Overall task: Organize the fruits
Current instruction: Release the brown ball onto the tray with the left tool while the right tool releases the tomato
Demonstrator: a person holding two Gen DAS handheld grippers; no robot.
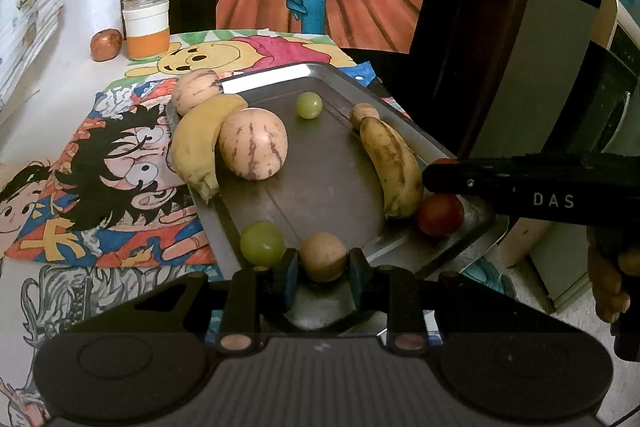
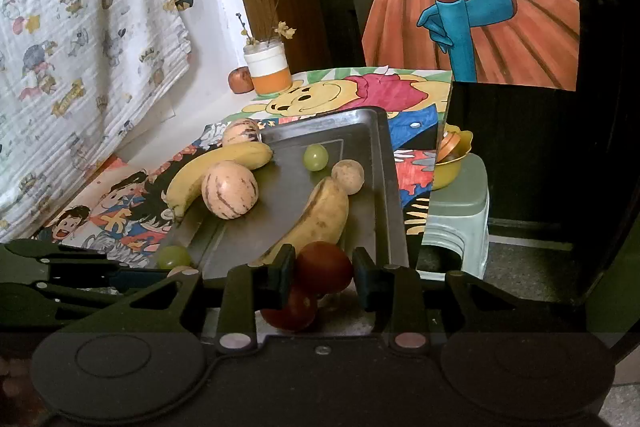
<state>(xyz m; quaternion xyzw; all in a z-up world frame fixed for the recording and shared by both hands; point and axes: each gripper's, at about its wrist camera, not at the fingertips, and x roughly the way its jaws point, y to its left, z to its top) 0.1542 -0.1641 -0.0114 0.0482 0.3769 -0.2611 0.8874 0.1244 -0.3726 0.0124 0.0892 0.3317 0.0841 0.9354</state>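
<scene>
A metal tray [image 1: 320,187] [image 2: 376,187] holds two bananas [image 1: 392,167] [image 1: 196,143], two striped melons [image 1: 253,149] [image 1: 195,91], green grapes [image 1: 309,105] [image 1: 262,243], tan round fruits [image 1: 323,255] [image 1: 364,113] and red fruits [image 1: 440,214]. My left gripper [image 1: 323,269] is open around the near tan fruit, with small gaps at both pads. My right gripper [image 2: 323,269] is open around a red fruit [image 2: 324,267]; a second red fruit [image 2: 290,311] lies below it. The right gripper [image 1: 436,179] also shows in the left wrist view, reaching in from the right.
An orange-and-white jar with twigs [image 1: 146,25] and a reddish fruit [image 1: 106,44] stand at the back left. Cartoon drawings [image 1: 120,163] cover the table. A grey stool [image 2: 460,219] with a yellow bowl [image 2: 450,163] stands right of the table.
</scene>
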